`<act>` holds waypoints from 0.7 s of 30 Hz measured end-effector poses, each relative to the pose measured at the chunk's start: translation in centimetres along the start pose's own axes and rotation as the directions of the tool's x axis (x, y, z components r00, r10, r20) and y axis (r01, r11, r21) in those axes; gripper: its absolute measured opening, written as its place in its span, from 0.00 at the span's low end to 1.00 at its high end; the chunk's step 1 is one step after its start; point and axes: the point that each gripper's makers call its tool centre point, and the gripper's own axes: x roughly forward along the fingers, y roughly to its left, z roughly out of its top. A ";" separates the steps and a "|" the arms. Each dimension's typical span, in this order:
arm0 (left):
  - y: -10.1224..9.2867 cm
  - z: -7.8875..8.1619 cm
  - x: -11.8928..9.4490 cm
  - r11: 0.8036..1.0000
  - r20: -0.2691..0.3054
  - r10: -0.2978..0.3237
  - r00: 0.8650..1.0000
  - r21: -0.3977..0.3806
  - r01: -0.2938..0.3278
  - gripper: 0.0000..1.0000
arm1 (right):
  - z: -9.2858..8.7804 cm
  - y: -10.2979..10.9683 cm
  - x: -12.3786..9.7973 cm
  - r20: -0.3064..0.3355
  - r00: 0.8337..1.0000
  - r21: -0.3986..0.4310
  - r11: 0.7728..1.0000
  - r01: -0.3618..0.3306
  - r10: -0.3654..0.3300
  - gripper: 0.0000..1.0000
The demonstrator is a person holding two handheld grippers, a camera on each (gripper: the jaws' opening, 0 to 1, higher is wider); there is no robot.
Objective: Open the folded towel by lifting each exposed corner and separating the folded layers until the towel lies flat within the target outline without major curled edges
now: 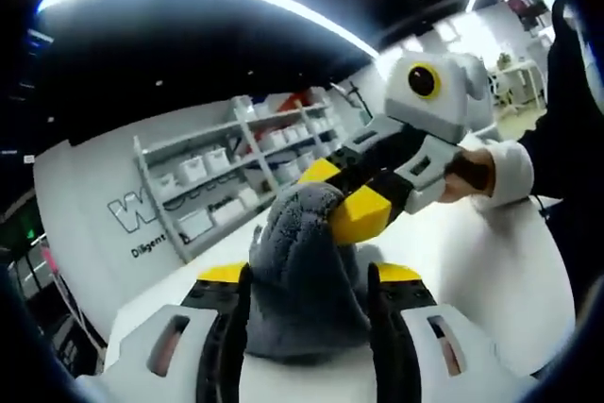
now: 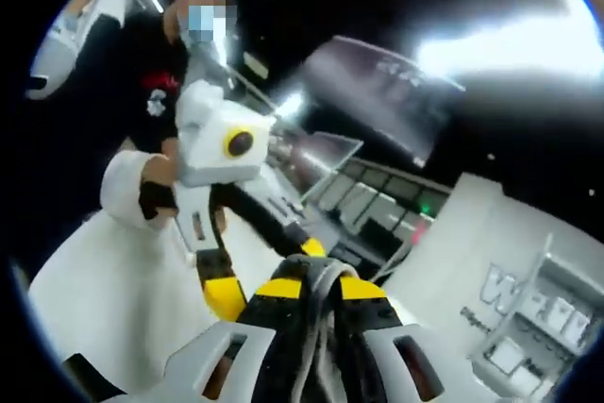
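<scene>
- Towel (image 1: 307, 271): grey, bunched, held up off the white table (image 1: 491, 261), pinched between both grippers.
- Left gripper (image 1: 307, 280): jaws clamped on the towel's lower bulk; cloth fills the gap and rises above the yellow tips.
- Right gripper (image 1: 354, 200), seen in the left gripper view: enters from the right, yellow-tipped jaws closed on the towel's upper fold, just above the left gripper's jaws.
- Right gripper view: right gripper (image 2: 321, 304) jaws close together, a thin grey towel (image 2: 324, 313) edge clamped between them; left gripper (image 2: 222, 294) just beside it.
- Person's hand (image 1: 472, 172) on the right gripper's handle.
- Table surface bare around the grippers; far edge visible, shelving (image 1: 236, 172) well beyond.
</scene>
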 end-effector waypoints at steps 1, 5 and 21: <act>-0.2 -0.1 0.1 1.000 -0.002 -0.005 1.000 0.001 0.005 0.46 | 0.0 0.2 0.1 -0.001 1.000 -0.006 1.000 -0.001 0.001 0.05; 0.0 -0.4 0.0 1.000 -0.015 0.015 1.000 0.024 -0.015 0.44 | 0.1 0.3 0.2 -0.002 1.000 -0.031 0.999 0.008 -0.008 0.05; 1.6 -0.3 -1.1 0.999 0.011 0.053 0.999 -0.004 -0.052 0.36 | 0.4 0.2 0.3 -0.002 1.000 -0.042 0.999 0.024 -0.024 0.07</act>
